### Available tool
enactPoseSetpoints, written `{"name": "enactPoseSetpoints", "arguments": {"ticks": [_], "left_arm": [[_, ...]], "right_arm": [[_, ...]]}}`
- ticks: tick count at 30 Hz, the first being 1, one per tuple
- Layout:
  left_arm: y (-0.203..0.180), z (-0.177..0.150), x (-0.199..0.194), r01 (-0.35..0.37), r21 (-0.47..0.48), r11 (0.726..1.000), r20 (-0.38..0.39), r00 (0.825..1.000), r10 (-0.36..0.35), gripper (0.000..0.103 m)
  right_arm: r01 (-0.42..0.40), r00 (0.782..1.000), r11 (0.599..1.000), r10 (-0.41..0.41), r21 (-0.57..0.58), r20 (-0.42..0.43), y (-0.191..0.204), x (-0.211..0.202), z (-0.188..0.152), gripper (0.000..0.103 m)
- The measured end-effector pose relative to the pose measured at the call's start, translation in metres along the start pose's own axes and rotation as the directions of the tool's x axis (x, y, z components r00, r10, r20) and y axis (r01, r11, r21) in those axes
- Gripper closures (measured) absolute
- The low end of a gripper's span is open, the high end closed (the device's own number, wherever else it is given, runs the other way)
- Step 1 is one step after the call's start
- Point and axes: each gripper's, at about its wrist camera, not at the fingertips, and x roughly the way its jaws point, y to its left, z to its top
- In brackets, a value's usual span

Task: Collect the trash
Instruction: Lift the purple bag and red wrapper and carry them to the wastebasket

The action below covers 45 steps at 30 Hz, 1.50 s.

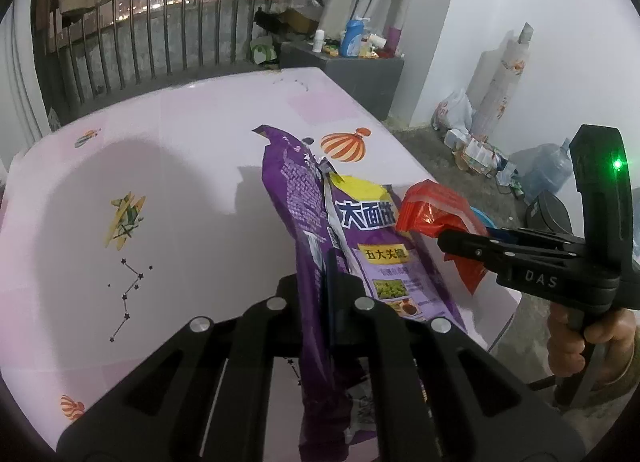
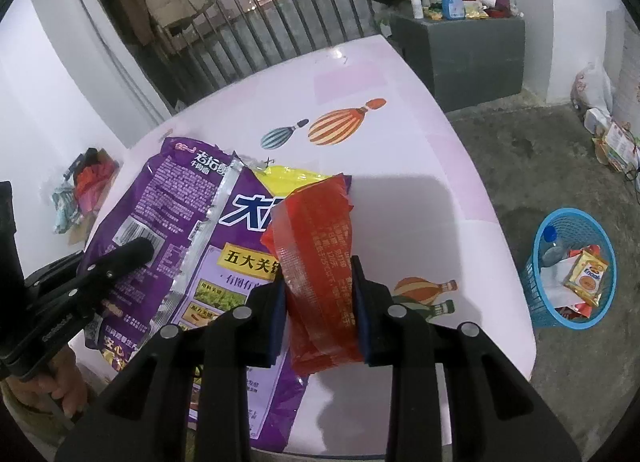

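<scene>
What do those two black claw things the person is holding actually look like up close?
Both are matte black plastic. The left gripper has slotted linkage arms joined by silver round pins, with dark blue pads on the fingers. The right gripper carries white "DAS" lettering, a glowing green light and a pistol-style handle gripped by a bare hand.

In the left wrist view, the left half of the pink surface (image 1: 172, 166) lies bare. The purple wrapper (image 1: 320, 230) fills the centre, and the right tool (image 1: 452, 240) with its red wrapper (image 1: 432, 210) blocks the right side. In the right wrist view, open surface runs from the centre to the upper right of the frame. The left tool (image 2: 140, 250) crowds the left edge. At lower right, floor separates the surface from the blue basket (image 2: 536, 302), already part filled. Railings (image 2: 280, 34) close the top.
</scene>
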Motion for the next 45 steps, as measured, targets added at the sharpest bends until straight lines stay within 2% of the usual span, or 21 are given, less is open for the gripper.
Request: {"name": "enactPoseSetpoints", "arguments": {"ticks": [6, 9, 15, 19, 23, 24, 25, 27, 28, 29, 30, 32, 36, 38, 39, 42, 43, 45], "left_arm": [[-0.011, 0.009, -0.009, 0.005, 0.026, 1.0, 0.028, 1.0, -0.006, 0.101], [-0.021, 0.018, -0.014, 0.032, 0.044, 0.998, 0.046, 0.998, -0.034, 0.103], [-0.06, 0.058, -0.025, 0.162, 0.122, 0.979, 0.103, 0.979, -0.175, 0.103], [-0.102, 0.089, -0.02, 0.246, 0.205, 0.947, 0.123, 0.954, -0.275, 0.103], [-0.152, 0.118, 0.007, 0.386, 0.254, 0.887, 0.07, 0.907, -0.415, 0.103], [-0.167, 0.126, 0.025, 0.452, 0.24, 0.859, 0.021, 0.882, -0.47, 0.103], [-0.175, 0.132, 0.037, 0.494, 0.221, 0.841, -0.016, 0.864, -0.503, 0.103], [-0.201, 0.143, 0.088, 0.575, 0.142, 0.806, -0.139, 0.818, -0.559, 0.103], [-0.209, 0.144, 0.107, 0.589, 0.112, 0.8, -0.175, 0.804, -0.568, 0.103], [-0.22, 0.145, 0.136, 0.605, 0.069, 0.793, -0.229, 0.784, -0.578, 0.103], [-0.231, 0.145, 0.165, 0.61, 0.035, 0.791, -0.28, 0.766, -0.578, 0.103], [-0.246, 0.14, 0.209, 0.605, -0.006, 0.796, -0.346, 0.746, -0.569, 0.103], [-0.278, 0.129, 0.307, 0.582, -0.118, 0.805, -0.471, 0.681, -0.561, 0.103], [-0.29, 0.125, 0.337, 0.564, -0.144, 0.813, -0.496, 0.67, -0.552, 0.103], [-0.297, 0.123, 0.356, 0.561, -0.166, 0.811, -0.509, 0.656, -0.558, 0.103], [-0.304, 0.116, 0.397, 0.53, -0.21, 0.821, -0.55, 0.63, -0.548, 0.103], [-0.311, 0.115, 0.407, 0.518, -0.205, 0.83, -0.563, 0.631, -0.533, 0.103], [-0.319, 0.111, 0.431, 0.483, -0.161, 0.861, -0.598, 0.646, -0.474, 0.093]], "right_arm": [[-0.003, 0.999, 1.0, 0.002, 0.021, 0.039, -0.009, -0.015, 0.0, 0.075], [0.001, 0.997, 0.999, -0.004, 0.041, 0.071, -0.019, -0.028, 0.0, 0.075], [0.044, 0.982, 0.992, -0.065, 0.119, 0.179, -0.058, -0.072, 0.006, 0.075], [0.111, 0.951, 0.972, -0.165, 0.205, 0.263, -0.098, -0.115, 0.005, 0.075], [0.186, 0.907, 0.931, -0.286, 0.314, 0.31, -0.147, -0.152, -0.005, 0.075], [0.197, 0.899, 0.919, -0.308, 0.341, 0.311, -0.158, -0.157, -0.008, 0.075], [0.207, 0.891, 0.901, -0.334, 0.38, 0.307, -0.176, -0.162, -0.013, 0.075], [0.214, 0.886, 0.872, -0.363, 0.44, 0.288, -0.202, -0.164, -0.021, 0.075], [0.215, 0.887, 0.861, -0.37, 0.461, 0.277, -0.214, -0.162, -0.024, 0.075], [0.217, 0.889, 0.845, -0.378, 0.489, 0.259, -0.227, -0.158, -0.028, 0.075], [0.219, 0.891, 0.832, -0.384, 0.51, 0.243, -0.238, -0.154, -0.032, 0.075], [0.224, 0.899, 0.807, -0.388, 0.546, 0.205, -0.262, -0.139, -0.037, 0.075], [0.249, 0.913, 0.768, -0.389, 0.59, 0.121, -0.305, -0.102, -0.04, 0.075], [0.256, 0.92, 0.756, -0.383, 0.603, 0.09, -0.317, -0.085, -0.042, 0.075], [0.261, 0.921, 0.75, -0.383, 0.608, 0.076, -0.325, -0.075, -0.042, 0.075], [0.282, 0.924, 0.732, -0.382, 0.62, 0.03, -0.351, -0.041, -0.039, 0.075], [0.289, 0.924, 0.73, -0.383, 0.62, 0.021, -0.359, -0.029, -0.037, 0.075], [0.306, 0.921, 0.722, -0.39, 0.621, 0.0, -0.373, -0.009, -0.032, 0.074]]}}
